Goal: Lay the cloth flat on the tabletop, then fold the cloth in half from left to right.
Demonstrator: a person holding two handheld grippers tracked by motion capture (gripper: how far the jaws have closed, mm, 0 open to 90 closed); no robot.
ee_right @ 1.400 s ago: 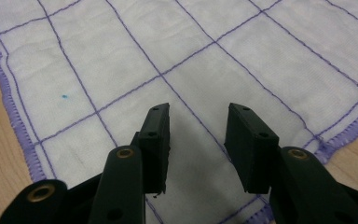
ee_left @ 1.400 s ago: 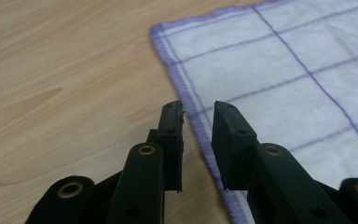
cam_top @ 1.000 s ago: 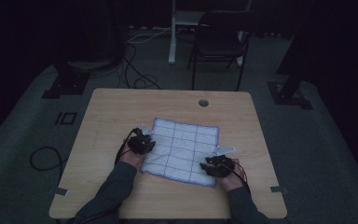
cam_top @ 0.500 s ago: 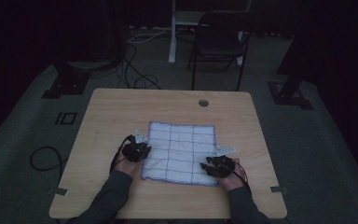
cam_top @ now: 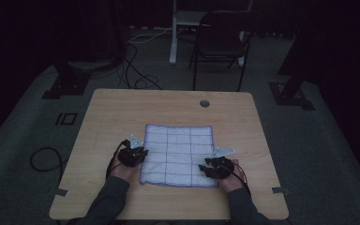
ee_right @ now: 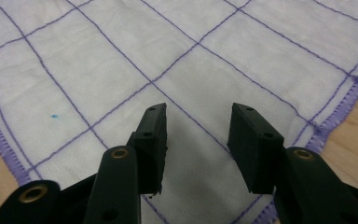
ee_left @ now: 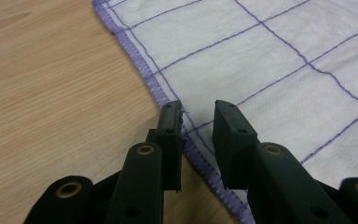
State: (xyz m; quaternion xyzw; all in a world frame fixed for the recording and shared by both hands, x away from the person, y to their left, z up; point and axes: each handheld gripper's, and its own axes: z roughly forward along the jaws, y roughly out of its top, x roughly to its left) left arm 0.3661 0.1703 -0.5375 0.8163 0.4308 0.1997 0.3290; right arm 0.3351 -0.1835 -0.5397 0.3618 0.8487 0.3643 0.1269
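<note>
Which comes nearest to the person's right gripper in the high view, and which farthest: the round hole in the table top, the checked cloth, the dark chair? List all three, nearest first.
Measured from the right gripper:
1. Checked cloth: lies flat at the gripper's tips, on the near half of the table.
2. Round hole: near the table's far edge.
3. Dark chair: on the floor beyond the table.

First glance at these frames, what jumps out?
The white cloth with purple grid lines, spread flat on the near half of the wooden table. The left gripper sits at its left hem and the right gripper over its near right corner, both open with nothing between the fingers.
</note>
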